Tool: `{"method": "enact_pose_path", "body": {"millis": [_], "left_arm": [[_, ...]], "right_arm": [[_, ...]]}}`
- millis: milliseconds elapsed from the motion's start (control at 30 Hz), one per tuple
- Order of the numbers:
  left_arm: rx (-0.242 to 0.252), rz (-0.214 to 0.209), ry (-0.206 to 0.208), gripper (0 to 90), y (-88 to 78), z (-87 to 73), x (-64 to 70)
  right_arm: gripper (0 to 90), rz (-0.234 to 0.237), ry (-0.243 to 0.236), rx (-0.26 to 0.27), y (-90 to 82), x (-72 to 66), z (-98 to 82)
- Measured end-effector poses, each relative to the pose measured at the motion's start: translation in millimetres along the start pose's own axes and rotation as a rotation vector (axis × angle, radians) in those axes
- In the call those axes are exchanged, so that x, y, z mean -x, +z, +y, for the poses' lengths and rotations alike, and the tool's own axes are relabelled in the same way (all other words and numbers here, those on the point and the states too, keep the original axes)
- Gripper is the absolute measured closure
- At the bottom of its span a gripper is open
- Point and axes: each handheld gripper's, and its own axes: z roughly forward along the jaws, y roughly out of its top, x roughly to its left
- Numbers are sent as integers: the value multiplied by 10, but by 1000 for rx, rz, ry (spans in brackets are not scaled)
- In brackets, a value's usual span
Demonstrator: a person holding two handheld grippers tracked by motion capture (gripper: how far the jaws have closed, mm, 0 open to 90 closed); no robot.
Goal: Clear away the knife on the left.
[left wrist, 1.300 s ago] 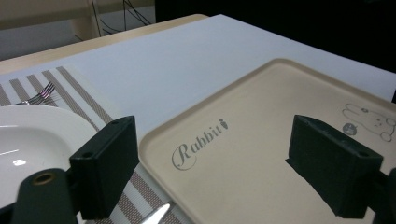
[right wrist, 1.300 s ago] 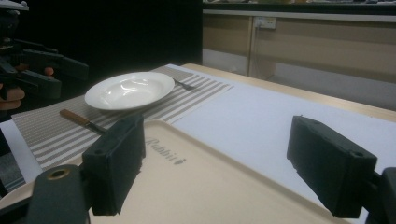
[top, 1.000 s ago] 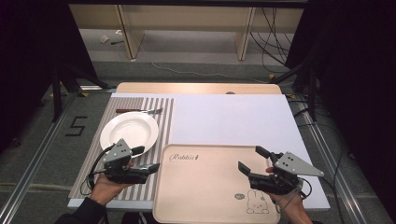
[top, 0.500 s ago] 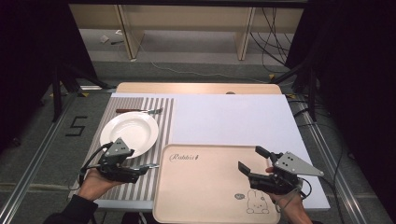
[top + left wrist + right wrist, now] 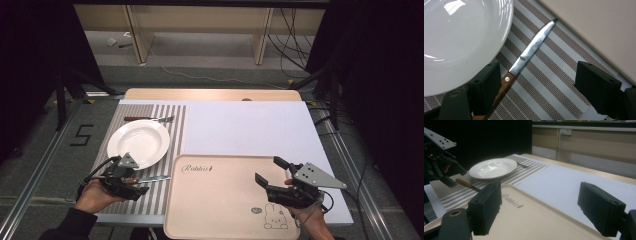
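Lying on the striped placemat (image 5: 564,82), the knife (image 5: 531,51) sits between the left gripper's (image 5: 536,87) spread fingers. The right gripper (image 5: 270,175) hovers spread over the tray (image 5: 220,200).

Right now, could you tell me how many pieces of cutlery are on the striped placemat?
2. A wooden-handled knife lies beside the white plate on its near side, between the left gripper's open jaws. A fork lies beyond the plate. None seems hidden.

The tray (image 5: 220,200) reads "Rabbit"; the floor (image 5: 50,150) is marked "5".
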Motion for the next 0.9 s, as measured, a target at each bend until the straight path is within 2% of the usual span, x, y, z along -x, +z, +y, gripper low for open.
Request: {"method": "enact_pose_path", "body": {"millis": [167, 267, 433, 667, 767, 800, 833, 867, 900], "left_arm": [[-31, 8, 12, 218, 13, -6, 7], [-73, 21, 25, 221, 33, -16, -12], [-132, 47, 16, 238, 95, -75, -95], [-162, 76, 6, 266, 149, -90, -174], [-163, 94, 69, 284, 184, -78, -266], [-169, 81, 80, 292, 205, -78, -306], [-169, 81, 80, 304, 205, -78, -306], [-177, 81, 20, 304, 210, -93, -278], [-185, 80, 8, 320, 219, -96, -287]], "right_arm": [[204, -1, -1, -3, 0, 0, -1], [204, 0, -1, -1, 0, -3, 0], [203, 0, -1, -1, 0, -3, 0], [204, 0, -2, -3, 3, -3, -2], [204, 1, -1, -2, 7, -4, -4], [204, 1, -2, -3, 7, -4, -4], [204, 1, -2, -3, 7, -5, -4], [204, 1, -2, -3, 7, -5, -4], [204, 1, -2, -3, 8, -3, -5]]}}
